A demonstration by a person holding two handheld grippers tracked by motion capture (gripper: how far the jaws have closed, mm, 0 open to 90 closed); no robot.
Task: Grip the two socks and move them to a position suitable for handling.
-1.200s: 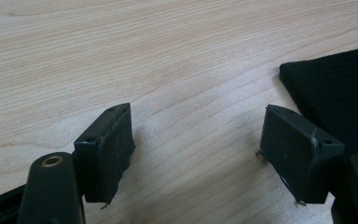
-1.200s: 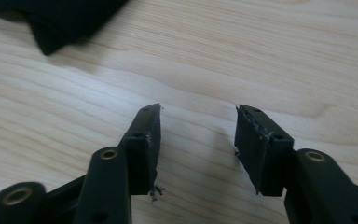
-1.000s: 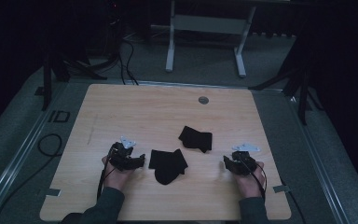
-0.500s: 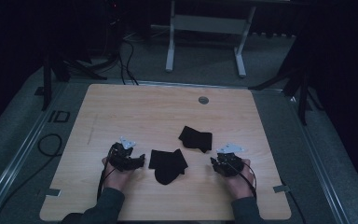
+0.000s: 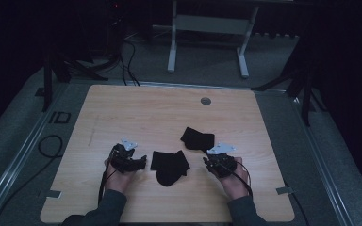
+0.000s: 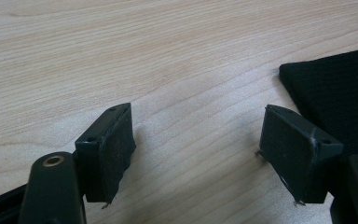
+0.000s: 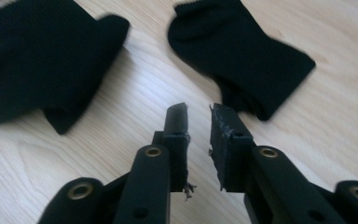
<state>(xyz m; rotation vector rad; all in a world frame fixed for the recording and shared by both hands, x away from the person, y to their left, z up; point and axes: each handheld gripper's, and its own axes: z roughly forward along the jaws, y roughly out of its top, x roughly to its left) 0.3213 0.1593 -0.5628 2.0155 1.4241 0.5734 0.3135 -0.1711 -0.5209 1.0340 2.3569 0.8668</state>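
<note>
Your right gripper (image 5: 215, 162) has moved in from the table's right side toward the middle over the last second, and its jaws have just been closing: in the right gripper view a narrow gap remains between them, with bare wood showing through and nothing caught in it. It now sits just short of the farther black sock (image 5: 198, 139), whose near edge lies right ahead of the jaw tips (image 7: 242, 56). So this reads as an approach rather than a grasp; you probably need to go a little further forward and down before the pads can pinch the fabric. Your left gripper (image 5: 139, 162) has kept its place, jaws spread wide and empty over the wooden table (image 5: 136, 113), just beside the left edge of the nearer black sock (image 5: 169, 165), which shows at the right of the left gripper view (image 6: 340, 93). Both socks lie flat and apart, neither lifted yet.
</note>
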